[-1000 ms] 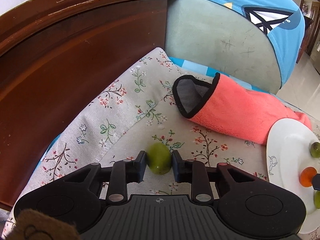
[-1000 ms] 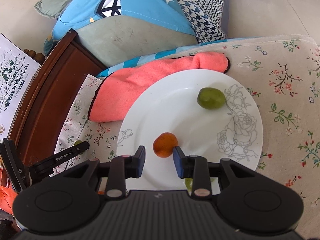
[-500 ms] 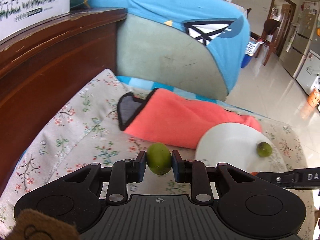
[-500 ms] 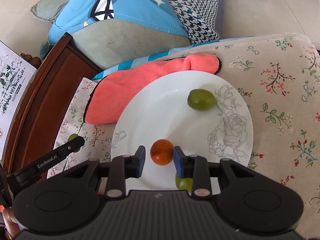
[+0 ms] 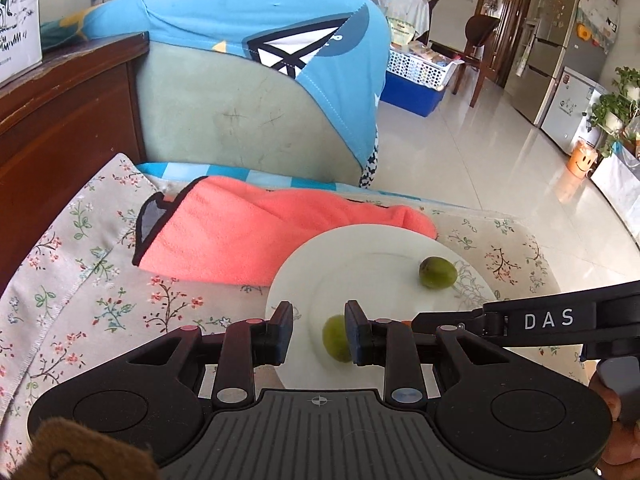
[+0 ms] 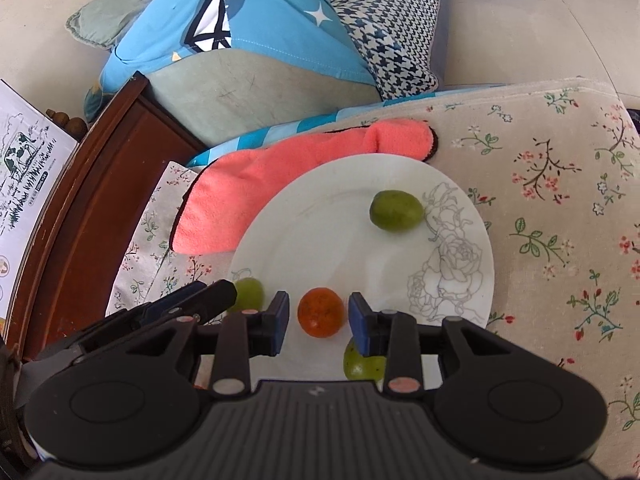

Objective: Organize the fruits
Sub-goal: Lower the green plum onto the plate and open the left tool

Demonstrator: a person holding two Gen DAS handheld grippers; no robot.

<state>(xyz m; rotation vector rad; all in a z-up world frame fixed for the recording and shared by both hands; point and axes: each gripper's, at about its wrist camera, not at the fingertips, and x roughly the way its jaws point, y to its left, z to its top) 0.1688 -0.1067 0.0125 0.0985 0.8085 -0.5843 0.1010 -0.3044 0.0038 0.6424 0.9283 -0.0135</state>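
A white plate (image 5: pixel 360 248) (image 6: pixel 320 216) lies on the flowered cushion. My left gripper (image 5: pixel 318 332) is open over the plate's near-left rim; a green fruit (image 5: pixel 336 338) lies free on the plate against its right finger, also seen in the right wrist view (image 6: pixel 250 294). Another green fruit (image 5: pixel 437 273) (image 6: pixel 396 211) sits at the plate's far side. My right gripper (image 6: pixel 318 320) is open, with an orange fruit (image 6: pixel 321 312) lying between its fingers on the plate. A third green fruit (image 6: pixel 360 364) lies under its right finger.
A coral towel (image 5: pixel 248 228) (image 6: pixel 256 188) lies folded behind the plate, partly under its rim. A blue and green pillow (image 5: pixel 256 80) stands behind. A dark wooden armrest (image 5: pixel 52 128) borders the left. The cushion edge drops to tiled floor (image 5: pixel 500 168) on the right.
My left gripper carried the green fruit right, over the plate, then opened and released it there. My right gripper stayed above the orange fruit and opened wider.
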